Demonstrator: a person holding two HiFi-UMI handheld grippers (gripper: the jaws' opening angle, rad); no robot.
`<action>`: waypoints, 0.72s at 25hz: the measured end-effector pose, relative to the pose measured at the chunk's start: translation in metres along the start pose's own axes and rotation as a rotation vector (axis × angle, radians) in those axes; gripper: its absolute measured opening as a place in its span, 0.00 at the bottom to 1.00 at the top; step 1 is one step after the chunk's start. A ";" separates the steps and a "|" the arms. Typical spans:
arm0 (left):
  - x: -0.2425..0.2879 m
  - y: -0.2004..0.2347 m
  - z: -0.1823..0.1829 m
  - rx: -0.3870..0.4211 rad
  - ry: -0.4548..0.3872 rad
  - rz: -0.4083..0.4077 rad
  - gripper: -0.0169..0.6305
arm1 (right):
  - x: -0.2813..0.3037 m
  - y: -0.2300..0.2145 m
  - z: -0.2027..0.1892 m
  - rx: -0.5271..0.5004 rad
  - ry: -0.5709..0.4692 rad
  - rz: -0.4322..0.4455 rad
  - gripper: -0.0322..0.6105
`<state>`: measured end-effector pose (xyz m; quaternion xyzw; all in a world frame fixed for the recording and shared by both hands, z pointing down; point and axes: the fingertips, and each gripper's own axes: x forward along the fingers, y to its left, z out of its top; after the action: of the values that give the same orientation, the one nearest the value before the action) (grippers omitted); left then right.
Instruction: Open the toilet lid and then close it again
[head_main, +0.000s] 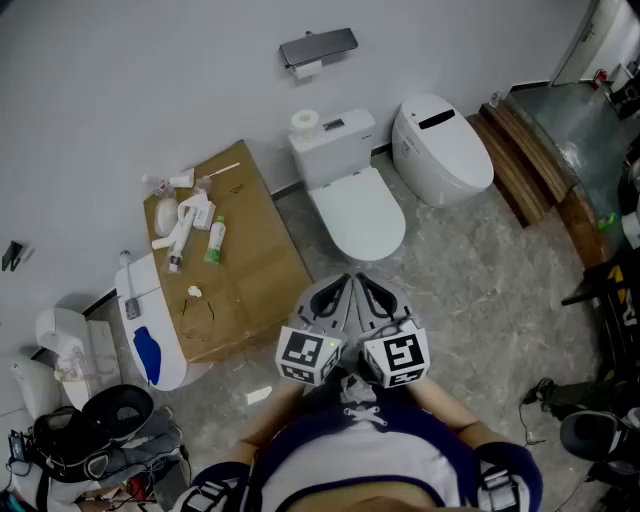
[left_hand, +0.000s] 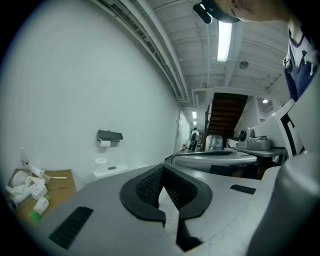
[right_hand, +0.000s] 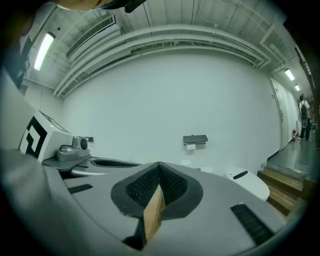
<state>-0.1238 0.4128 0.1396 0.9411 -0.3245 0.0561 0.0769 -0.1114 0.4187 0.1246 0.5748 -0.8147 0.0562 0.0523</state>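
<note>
The white toilet (head_main: 356, 216) stands against the far wall with its lid down and its tank (head_main: 333, 146) behind it. Both grippers are held close to the person's body, side by side and well short of the bowl. My left gripper (head_main: 337, 291) is shut with nothing between its pads. My right gripper (head_main: 372, 290) is shut too and holds nothing. In the left gripper view the shut jaws (left_hand: 161, 168) point toward the tank (left_hand: 111, 171). In the right gripper view the shut jaws (right_hand: 159, 168) hide the toilet.
A second, rounded toilet (head_main: 441, 148) stands to the right, beside a wooden step (head_main: 520, 160). A cardboard box (head_main: 240, 275) with bottles on it sits left of the toilet. A paper holder (head_main: 318, 48) hangs on the wall, and a toilet roll (head_main: 304, 121) rests on the tank.
</note>
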 end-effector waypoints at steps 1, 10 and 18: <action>0.001 0.002 0.000 -0.005 -0.001 0.001 0.03 | 0.002 -0.001 0.000 -0.011 -0.001 0.003 0.06; 0.022 0.012 -0.008 -0.017 0.035 0.021 0.03 | 0.019 -0.017 -0.012 0.038 0.041 0.030 0.06; 0.049 0.019 -0.038 -0.013 0.136 0.056 0.03 | 0.030 -0.035 -0.051 0.087 0.181 0.175 0.06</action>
<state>-0.0987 0.3754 0.1864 0.9252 -0.3449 0.1197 0.1034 -0.0871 0.3864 0.1802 0.4956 -0.8506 0.1473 0.0957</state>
